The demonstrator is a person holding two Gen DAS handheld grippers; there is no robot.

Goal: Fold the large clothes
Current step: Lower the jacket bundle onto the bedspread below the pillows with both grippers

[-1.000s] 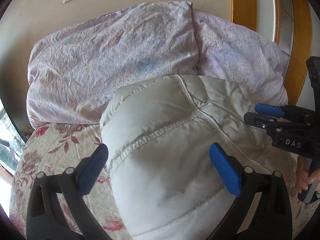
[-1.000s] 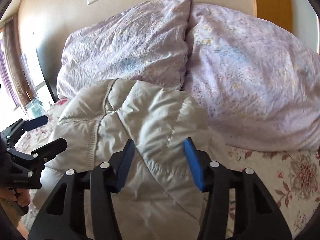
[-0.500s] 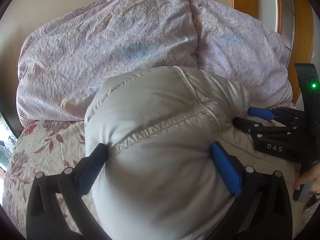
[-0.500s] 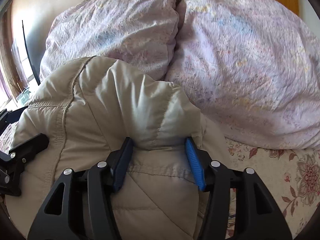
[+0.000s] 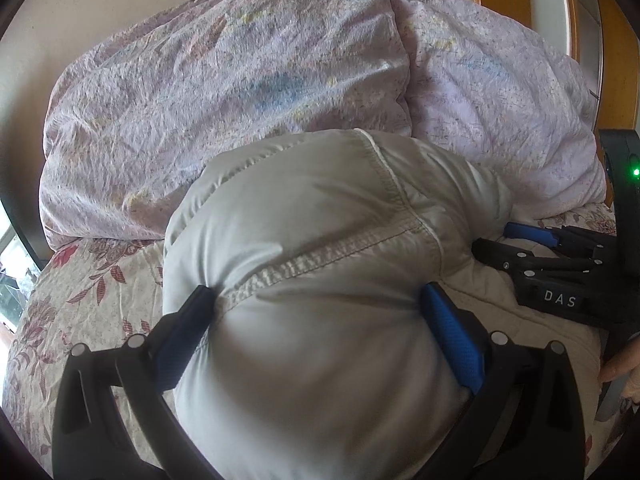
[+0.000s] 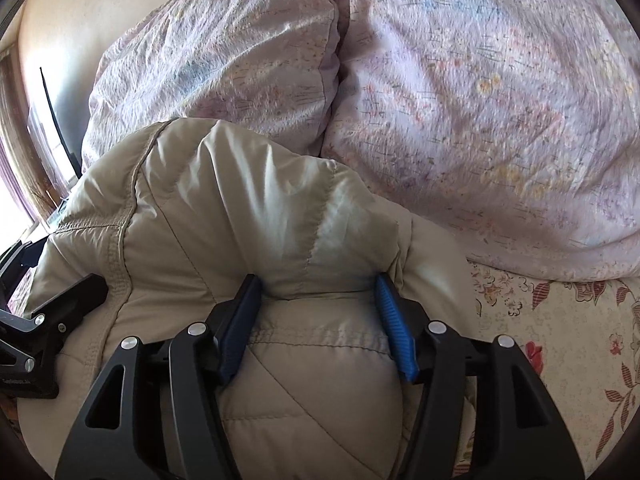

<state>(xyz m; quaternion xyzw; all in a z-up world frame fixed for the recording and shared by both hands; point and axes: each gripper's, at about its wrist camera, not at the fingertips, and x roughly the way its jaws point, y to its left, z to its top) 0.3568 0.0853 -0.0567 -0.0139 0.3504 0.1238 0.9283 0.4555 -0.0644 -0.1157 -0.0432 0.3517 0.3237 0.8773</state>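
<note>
A puffy beige quilted jacket (image 5: pixel 320 248) lies bunched on the bed; it also fills the right wrist view (image 6: pixel 224 216). My left gripper (image 5: pixel 316 312) has its jaws wide apart, pressed around a thick fold of the jacket along a stitched seam. My right gripper (image 6: pixel 318 308) squeezes a bulging fold of the jacket between its blue pads (image 6: pixel 394 328). The right gripper also shows at the right of the left wrist view (image 5: pixel 560 264), and the left gripper at the left edge of the right wrist view (image 6: pixel 44 320).
Two lilac pillows (image 5: pixel 224 92) (image 6: pixel 488 112) lean on the wall just behind the jacket. A floral bedsheet (image 5: pixel 80 288) (image 6: pixel 560 328) covers the bed. A wooden frame (image 5: pixel 576 20) stands at the right, a window at the left.
Both grippers have moved forward and down into the jacket; its folds now bulge between the pads. The right jaws have closed on the fabric.
</note>
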